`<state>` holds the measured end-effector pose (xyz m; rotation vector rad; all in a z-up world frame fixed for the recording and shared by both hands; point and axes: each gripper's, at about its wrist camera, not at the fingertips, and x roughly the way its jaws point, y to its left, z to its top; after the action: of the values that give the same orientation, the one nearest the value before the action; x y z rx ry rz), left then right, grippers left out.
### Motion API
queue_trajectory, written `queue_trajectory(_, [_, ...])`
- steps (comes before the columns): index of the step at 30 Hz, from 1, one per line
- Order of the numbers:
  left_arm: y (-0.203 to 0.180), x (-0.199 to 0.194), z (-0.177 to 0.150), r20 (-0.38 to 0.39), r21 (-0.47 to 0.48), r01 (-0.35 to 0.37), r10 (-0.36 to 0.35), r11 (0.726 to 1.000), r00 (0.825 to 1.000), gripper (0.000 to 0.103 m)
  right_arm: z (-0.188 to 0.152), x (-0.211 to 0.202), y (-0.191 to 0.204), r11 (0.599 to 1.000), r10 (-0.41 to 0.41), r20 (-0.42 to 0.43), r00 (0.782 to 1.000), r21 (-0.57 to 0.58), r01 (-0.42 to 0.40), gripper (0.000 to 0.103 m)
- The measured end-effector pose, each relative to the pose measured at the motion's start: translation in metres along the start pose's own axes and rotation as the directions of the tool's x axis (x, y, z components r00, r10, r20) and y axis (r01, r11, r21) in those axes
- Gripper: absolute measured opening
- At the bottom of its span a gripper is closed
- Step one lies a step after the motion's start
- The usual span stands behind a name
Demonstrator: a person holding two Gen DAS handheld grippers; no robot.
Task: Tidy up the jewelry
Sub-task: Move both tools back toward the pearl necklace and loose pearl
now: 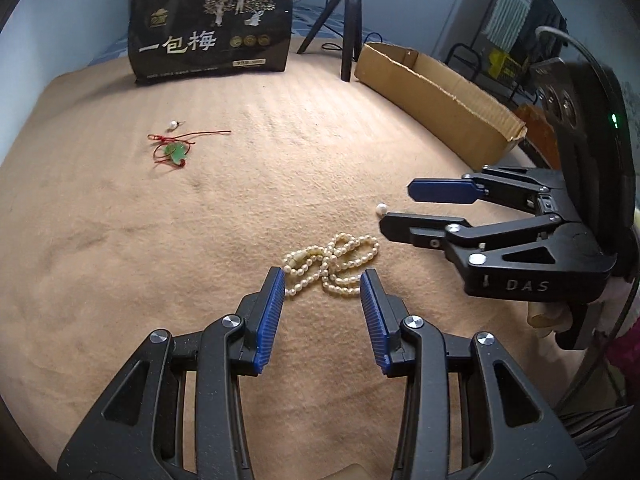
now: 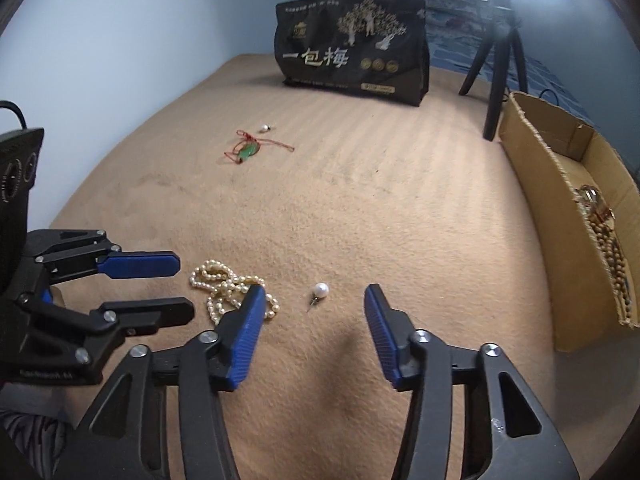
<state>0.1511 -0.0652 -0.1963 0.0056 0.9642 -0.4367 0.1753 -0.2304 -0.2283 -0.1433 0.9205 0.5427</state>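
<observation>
- The left tool [image 1: 322, 280] tilts down toward the tan blanket [image 1: 160, 240], its 2 blue pads apart with a moderate gap, gripping nothing.
- The pearl necklace [image 1: 332, 264] lies heaped on the blanket just past those fingertips, not between the pads.
- The right tool [image 2: 314, 294] also tilts down, its pads wider apart and empty.
- A pearl earring [image 2: 320, 292] lies on the blanket between the right tool's fingertips, touching neither pad.
- A cardboard box [image 2: 568, 240] stands at the right edge, with brown beads [image 2: 608, 240] inside.
- Farther off lie a green pendant on a red cord [image 1: 174, 152] and, just beside it, a second pearl earring [image 1: 174, 125].
- At the back stand a black bag [image 1: 212, 28] and a tripod [image 1: 344, 20].
</observation>
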Motion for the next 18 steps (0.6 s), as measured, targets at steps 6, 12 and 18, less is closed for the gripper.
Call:
queue_trajectory(6, [0.001,0.012,0.003,0.001,0.021,-0.032,0.032,0.999,0.999,0.039,0.003,0.012,0.0,1.0,0.006,-0.023,1.0,0.004,-0.006,0.039])
queue_trajectory(12, [-0.001,0.024,0.003,-0.006,0.052,-0.056,0.057,0.997,0.998,0.039,0.006,0.022,0.001,1.0,-0.011,-0.031,0.999,-0.011,0.01,0.034])
queue_trajectory(18, [-0.007,0.031,0.002,0.002,0.092,-0.077,0.077,0.993,0.997,0.039,0.005,0.026,0.003,0.999,-0.038,-0.033,0.999,-0.037,0.036,0.025])
